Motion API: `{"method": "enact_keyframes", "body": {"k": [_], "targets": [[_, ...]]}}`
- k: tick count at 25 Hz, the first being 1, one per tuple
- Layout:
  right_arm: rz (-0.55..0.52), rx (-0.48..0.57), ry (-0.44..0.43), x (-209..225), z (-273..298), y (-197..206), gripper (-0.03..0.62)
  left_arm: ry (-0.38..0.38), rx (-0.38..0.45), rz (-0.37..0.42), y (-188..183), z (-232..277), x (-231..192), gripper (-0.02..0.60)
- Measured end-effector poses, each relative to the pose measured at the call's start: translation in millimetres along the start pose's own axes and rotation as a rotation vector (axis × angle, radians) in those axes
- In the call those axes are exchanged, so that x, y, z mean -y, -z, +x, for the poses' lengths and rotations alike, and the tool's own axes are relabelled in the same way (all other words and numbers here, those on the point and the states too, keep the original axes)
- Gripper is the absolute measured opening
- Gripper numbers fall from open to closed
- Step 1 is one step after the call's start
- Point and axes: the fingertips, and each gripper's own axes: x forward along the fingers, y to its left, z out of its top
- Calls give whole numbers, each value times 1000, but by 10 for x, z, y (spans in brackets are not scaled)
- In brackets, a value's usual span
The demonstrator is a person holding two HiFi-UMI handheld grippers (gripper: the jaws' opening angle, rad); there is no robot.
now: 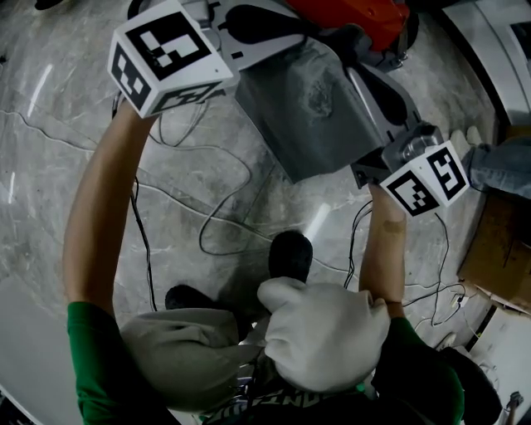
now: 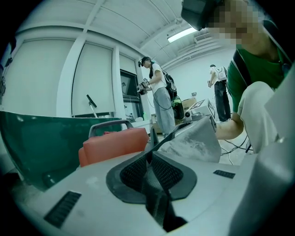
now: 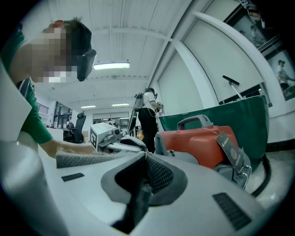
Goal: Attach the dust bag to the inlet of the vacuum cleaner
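A grey fabric dust bag (image 1: 311, 108) hangs stretched between my two grippers above the floor. My left gripper (image 1: 239, 73) is shut on its upper left edge, and my right gripper (image 1: 369, 170) is shut on its lower right edge. In the left gripper view the jaws (image 2: 148, 154) pinch the bag (image 2: 196, 140), which runs away to the right. In the right gripper view the jaws (image 3: 146, 159) pinch the bag's edge (image 3: 87, 159) at the left. The red vacuum cleaner (image 1: 357, 15) with a grey handle lies just beyond the bag (image 2: 115, 145) (image 3: 203, 143). Its inlet is hidden.
Black cables (image 1: 224, 207) loop over the marble floor (image 1: 50, 149). My black shoe (image 1: 290, 253) is below the bag. A cardboard box (image 1: 498, 249) and another person's leg (image 1: 502, 166) are at the right. A green panel (image 3: 230, 113) stands behind the vacuum. People (image 2: 159, 99) stand farther back.
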Motion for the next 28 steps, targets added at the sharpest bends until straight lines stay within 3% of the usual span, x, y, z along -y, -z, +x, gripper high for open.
{"method": "enact_keyframes", "body": {"k": [9, 20, 28], "targets": [[-39, -25, 63, -27, -40, -2, 17, -107, 17, 29, -11, -90, -8, 29], [-70, -15, 128, -27, -185, -128, 17, -144, 16, 44, -4, -213, 15, 26], [-54, -16, 128, 18, -168, -188, 15, -165, 47, 7, -62, -268, -83, 18]]}}
